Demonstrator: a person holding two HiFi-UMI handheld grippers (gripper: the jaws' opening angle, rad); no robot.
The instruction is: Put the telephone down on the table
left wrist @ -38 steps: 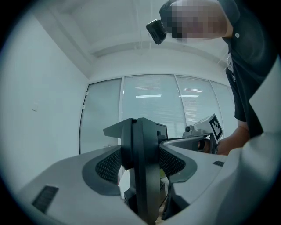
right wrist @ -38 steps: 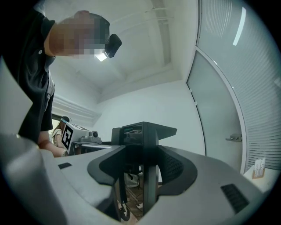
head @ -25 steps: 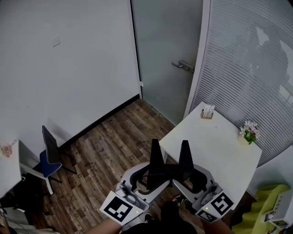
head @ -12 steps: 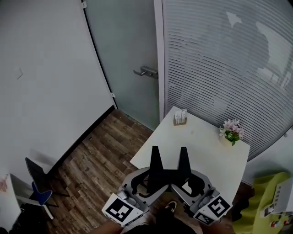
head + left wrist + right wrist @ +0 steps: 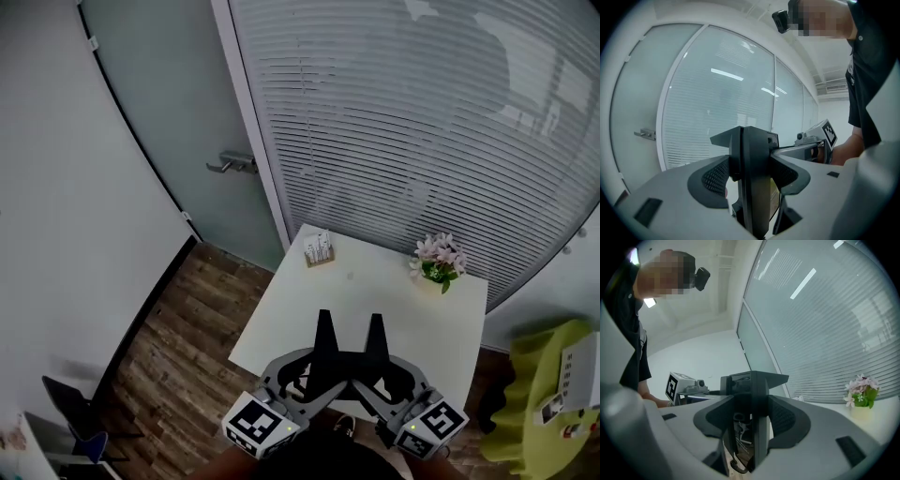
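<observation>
A black telephone [image 5: 349, 361] hangs between my two grippers, low in the head view and over the near edge of the white table [image 5: 375, 286]. My left gripper [image 5: 324, 323] grips it from the left and my right gripper [image 5: 376, 326] from the right, both with jaws pressed together. In the right gripper view the telephone [image 5: 740, 434], with its cord, shows between the shut jaws of the right gripper [image 5: 752, 380]. In the left gripper view the left gripper [image 5: 749, 140] is clamped on the dark body, and most of the telephone is hidden.
On the table's far side stand a small pot of flowers [image 5: 437, 262] and a wooden card holder [image 5: 318, 251]. Behind are a blind-covered glass wall and a frosted door with a handle [image 5: 234, 164]. A yellow-green seat [image 5: 534, 394] is at the right.
The view has swung right, so the table has come from the right side to straight ahead. Both grippers stay together on the telephone.
</observation>
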